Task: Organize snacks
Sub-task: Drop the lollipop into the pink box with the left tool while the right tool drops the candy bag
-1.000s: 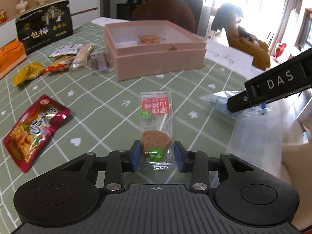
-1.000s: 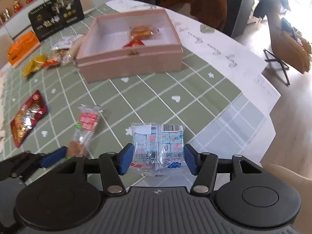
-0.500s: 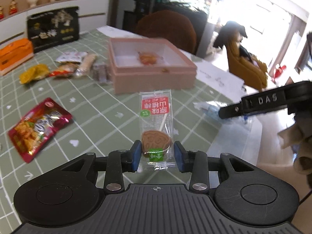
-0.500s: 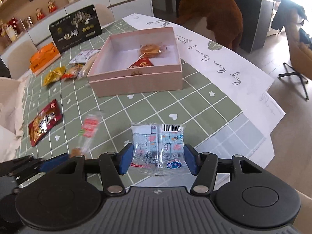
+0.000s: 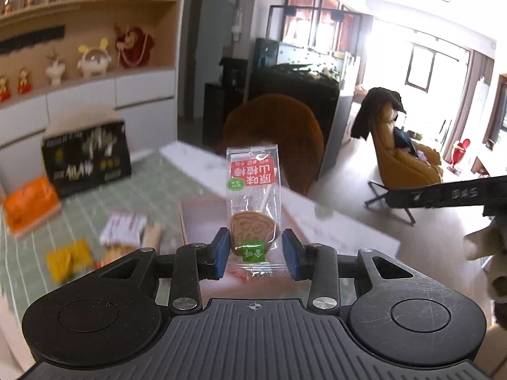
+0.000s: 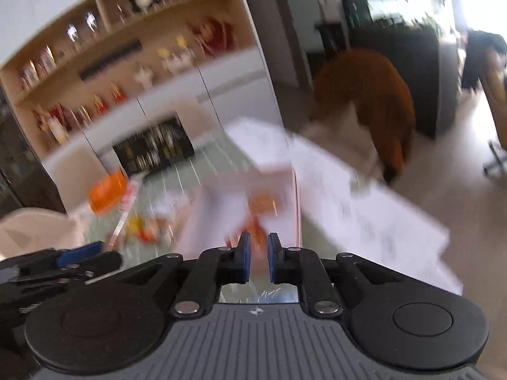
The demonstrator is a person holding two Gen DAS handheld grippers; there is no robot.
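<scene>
The left gripper [image 5: 255, 253] grasps a lollipop packet [image 5: 253, 202] by its lower end, the blue pads pressed against the crinkled wrapper on either side, so the packet stands upright above the jaws and clear of the table [image 5: 82, 209]. The packet is a clear plastic sleeve with a red label panel near the top, a small round green sticker beside it, a white stick running down the middle and a flat brown disc of candy with an embossed pattern at the bottom; a green square tag sits just below the disc, right between the pads. Behind the packet, blurred, lies the pink box [image 5: 202, 218], and to its left the table carries a yellow packet [image 5: 68, 261], an orange box [image 5: 30, 204] and a black box [image 5: 87, 158] (all too smeared to read). At the right edge of this view the right gripper shows only as a dark bar. In its own view the right gripper [image 6: 259, 261] has its jaws clenched to a narrow gap with nothing visible between the pads; a scrap of crinkled clear wrapper [image 6: 267, 296] glints low behind them, and I cannot tell whether it is gripped. Beyond, the pink box [image 6: 240, 202] is a blur with something orange inside.
</scene>
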